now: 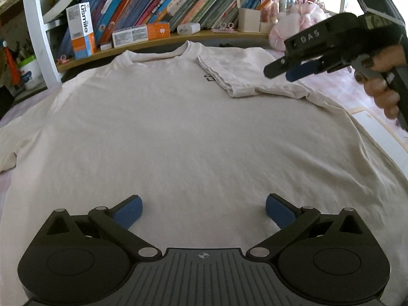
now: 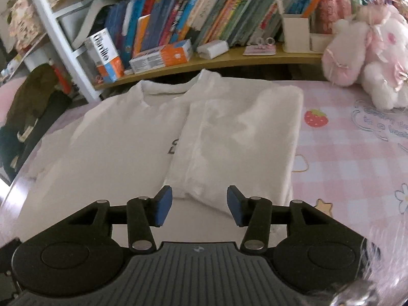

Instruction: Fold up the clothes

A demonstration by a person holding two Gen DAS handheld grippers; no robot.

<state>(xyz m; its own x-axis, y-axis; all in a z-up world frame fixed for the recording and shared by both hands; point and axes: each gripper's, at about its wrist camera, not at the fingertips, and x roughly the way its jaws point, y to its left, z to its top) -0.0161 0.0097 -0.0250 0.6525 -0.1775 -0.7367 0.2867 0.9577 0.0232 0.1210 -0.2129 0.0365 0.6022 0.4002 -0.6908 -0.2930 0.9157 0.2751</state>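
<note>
The shirt [image 1: 158, 132] lies flat on the pink sheet [image 2: 352, 153], collar toward twelve o'clock, its sleeve [image 2: 229, 137] folded inward (covering part of the dark print). Left tongs [image 1: 203, 210] hover wide open at six o'clock, holding nothing. Right tongs [image 2: 199, 205] are partly open, empty, near the sleeve's hem.

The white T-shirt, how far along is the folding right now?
Done: the T-shirt lies flat on the pink checked cover, one sleeve already folded onto the chest. In hand: nothing; the right gripper and left gripper hover with jaws open and empty. Left: the other sleeve, still spread out, both sides, and the bottom-up fold.
</note>
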